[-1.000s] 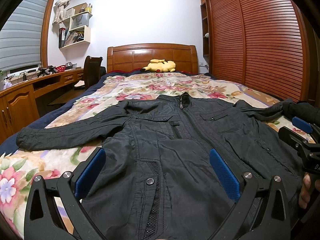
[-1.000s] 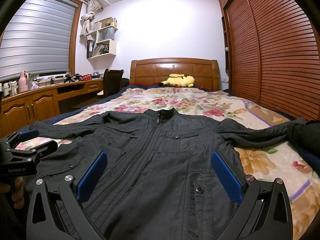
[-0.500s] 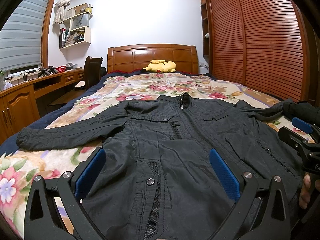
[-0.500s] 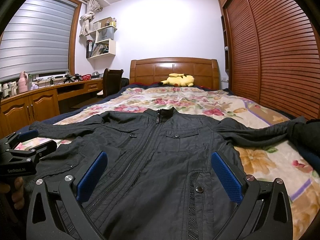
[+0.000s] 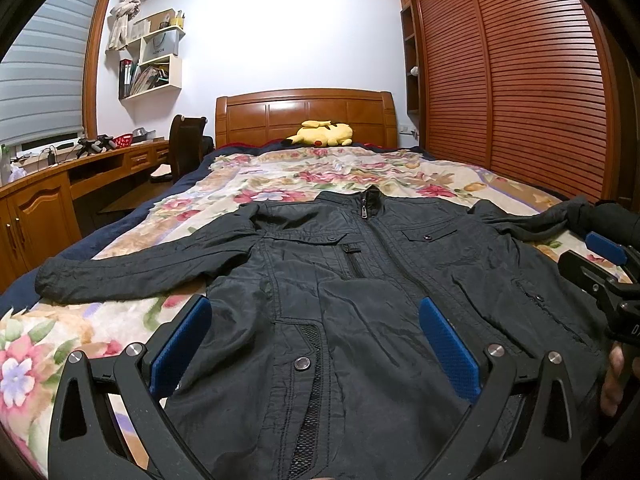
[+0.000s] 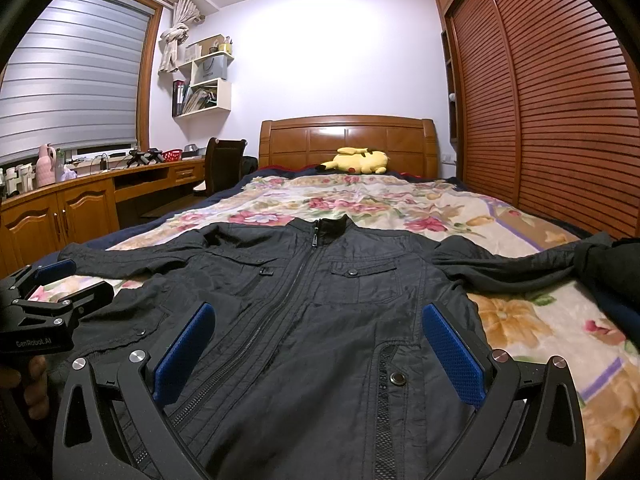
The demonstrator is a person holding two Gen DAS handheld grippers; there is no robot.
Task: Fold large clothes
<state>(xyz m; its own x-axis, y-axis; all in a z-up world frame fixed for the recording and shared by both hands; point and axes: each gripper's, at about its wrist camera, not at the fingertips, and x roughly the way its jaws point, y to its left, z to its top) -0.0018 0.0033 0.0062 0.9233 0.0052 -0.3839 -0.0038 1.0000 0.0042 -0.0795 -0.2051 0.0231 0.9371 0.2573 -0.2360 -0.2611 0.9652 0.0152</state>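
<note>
Floral quilted bedspread (image 5: 280, 176) bears wrinkled black jacket (image 5: 360, 280).

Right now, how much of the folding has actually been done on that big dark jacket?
None yet. The black jacket lies spread flat on the floral bedspread, zipped up, with both sleeves stretched out sideways. The left tongs and the right tongs are open above its lower half, gripping nothing. All the folding is left: sleeves in, then the body.
</note>
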